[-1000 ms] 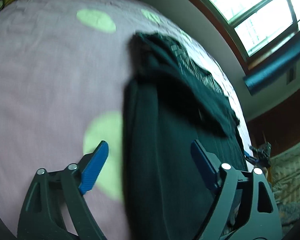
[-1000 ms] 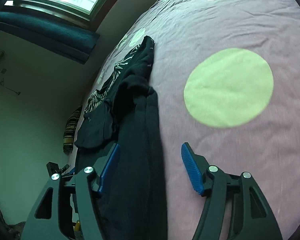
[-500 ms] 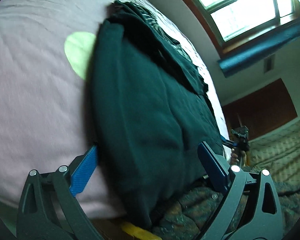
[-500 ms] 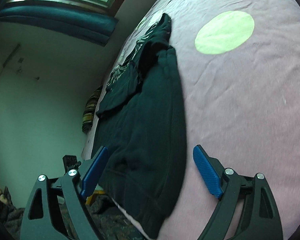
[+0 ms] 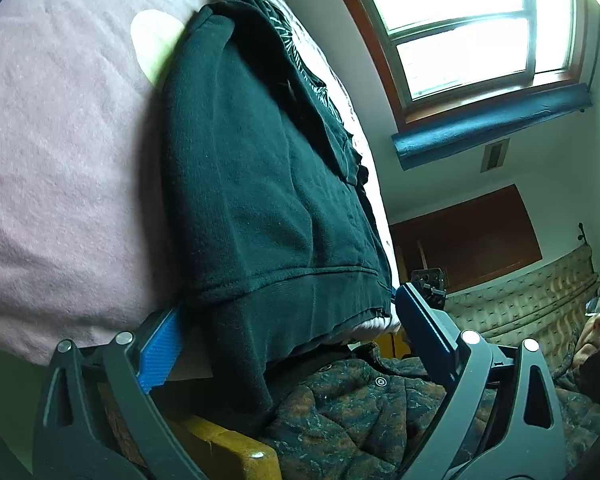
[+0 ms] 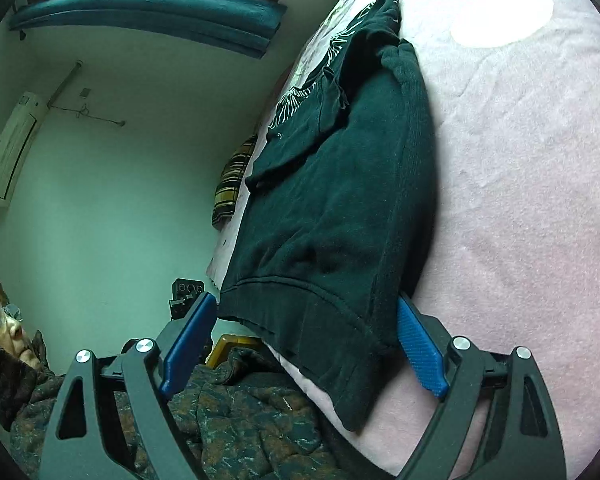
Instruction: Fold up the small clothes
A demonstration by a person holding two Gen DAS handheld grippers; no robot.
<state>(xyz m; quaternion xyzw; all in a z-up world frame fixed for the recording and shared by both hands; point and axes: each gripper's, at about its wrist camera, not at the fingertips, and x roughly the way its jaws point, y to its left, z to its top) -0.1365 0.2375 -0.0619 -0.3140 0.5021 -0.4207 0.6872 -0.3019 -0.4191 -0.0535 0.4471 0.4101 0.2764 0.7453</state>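
A dark green sweatshirt (image 5: 260,184) lies lengthwise on the pink bed, its ribbed hem (image 5: 292,304) hanging over the near bed edge. It also shows in the right wrist view (image 6: 340,184), hem (image 6: 320,320) drooping over the edge. A black patterned garment (image 5: 300,64) lies along its far side, seen too in the right wrist view (image 6: 328,60). My left gripper (image 5: 288,344) is open, its blue pads on either side of the hem. My right gripper (image 6: 304,340) is open, straddling the hem the same way. Neither holds cloth.
The pink bedsheet (image 5: 60,160) with pale green dots (image 6: 500,16) covers the bed. The person's patterned quilted jacket (image 5: 380,412) is just below the bed edge. A yellow wooden frame piece (image 5: 236,448) sits below. A striped pillow (image 6: 232,184) lies at the far end.
Both grippers have pulled back from over the bed to its near edge and dropped lower. The sweatshirt hem now sits between the open jaws of each.
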